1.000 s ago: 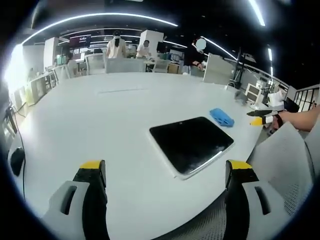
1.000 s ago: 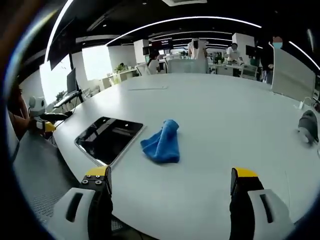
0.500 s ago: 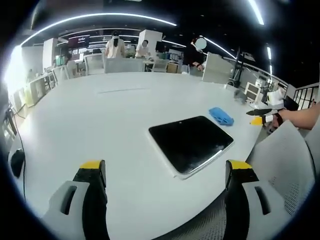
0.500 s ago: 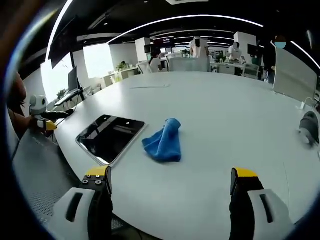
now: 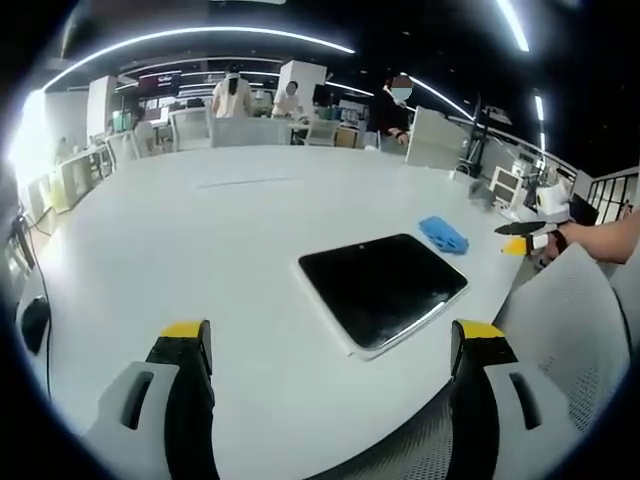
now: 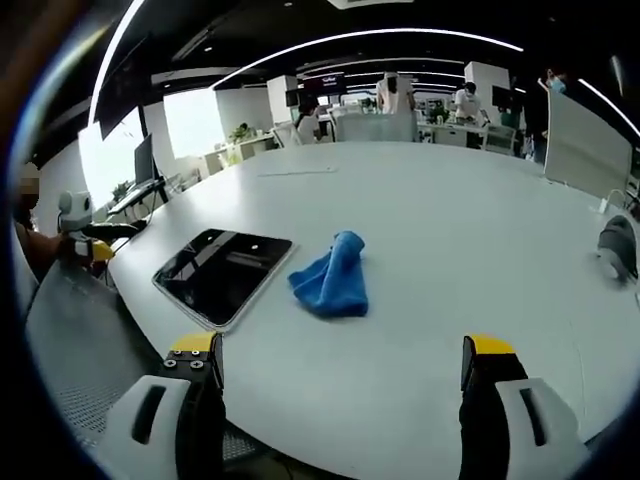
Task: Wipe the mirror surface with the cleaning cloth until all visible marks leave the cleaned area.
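Both cams face across table fm opposite ends, sharing mirror, cloth.

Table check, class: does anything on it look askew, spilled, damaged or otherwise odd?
Nothing stands out. The mirror lies flat near the table edge, unbroken as far as can be told. The cloth sits crumpled beside it, apart from it. No spill shows.

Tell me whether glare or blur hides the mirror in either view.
Left gripper view: the dark rectangular mirror is sharp, with faint reflections; fisheye bends the white table. Right gripper view: small ceiling-light glints on the mirror; the blue cloth is crisp.
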{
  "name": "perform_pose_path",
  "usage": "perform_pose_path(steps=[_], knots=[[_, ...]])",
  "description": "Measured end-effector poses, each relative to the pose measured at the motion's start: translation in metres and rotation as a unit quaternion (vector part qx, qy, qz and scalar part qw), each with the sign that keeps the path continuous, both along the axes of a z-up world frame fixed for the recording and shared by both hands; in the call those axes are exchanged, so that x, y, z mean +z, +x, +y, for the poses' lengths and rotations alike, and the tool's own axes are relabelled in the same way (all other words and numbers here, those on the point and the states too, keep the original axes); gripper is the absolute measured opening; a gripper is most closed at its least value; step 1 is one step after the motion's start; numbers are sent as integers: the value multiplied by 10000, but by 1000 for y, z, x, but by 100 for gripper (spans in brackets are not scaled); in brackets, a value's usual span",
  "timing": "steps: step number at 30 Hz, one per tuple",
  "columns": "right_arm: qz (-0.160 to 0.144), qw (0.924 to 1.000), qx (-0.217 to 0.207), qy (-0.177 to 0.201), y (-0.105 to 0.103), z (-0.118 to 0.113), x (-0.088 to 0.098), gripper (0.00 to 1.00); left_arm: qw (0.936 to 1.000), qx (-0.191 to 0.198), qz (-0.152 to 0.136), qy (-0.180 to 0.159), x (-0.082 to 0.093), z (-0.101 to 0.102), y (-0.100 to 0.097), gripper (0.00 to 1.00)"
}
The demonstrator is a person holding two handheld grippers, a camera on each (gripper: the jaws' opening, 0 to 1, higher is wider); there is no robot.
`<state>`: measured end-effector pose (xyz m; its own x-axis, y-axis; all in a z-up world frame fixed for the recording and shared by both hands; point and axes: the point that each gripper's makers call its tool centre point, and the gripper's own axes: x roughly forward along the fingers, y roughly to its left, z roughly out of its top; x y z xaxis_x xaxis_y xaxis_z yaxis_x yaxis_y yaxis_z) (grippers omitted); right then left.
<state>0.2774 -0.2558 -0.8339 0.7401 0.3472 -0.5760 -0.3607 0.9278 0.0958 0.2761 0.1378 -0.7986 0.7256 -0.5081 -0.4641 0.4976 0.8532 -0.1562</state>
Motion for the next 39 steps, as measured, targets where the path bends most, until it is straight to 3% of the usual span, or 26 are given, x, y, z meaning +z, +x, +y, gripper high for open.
perform_pose_path(steps=[14,19,23,32,39], knots=[[-16,9996,-242,107,-3,-2,7,98,10000,23,23,-28,0,1,-1,99],[25,9993,-350,134,-4,-3,10,98,9998,43,179,6,-6,3,-3,99],[24,9989,-425,176,0,-4,15,98,9999,-72,78,54,-3,-1,-5,99],[154,9982,-574,8,10,-12,53,97,9992,-247,310,100,-11,-7,-10,99],[450,9975,-529,-102,28,-8,82,95,9995,-206,230,-100,-6,-7,-7,99]])
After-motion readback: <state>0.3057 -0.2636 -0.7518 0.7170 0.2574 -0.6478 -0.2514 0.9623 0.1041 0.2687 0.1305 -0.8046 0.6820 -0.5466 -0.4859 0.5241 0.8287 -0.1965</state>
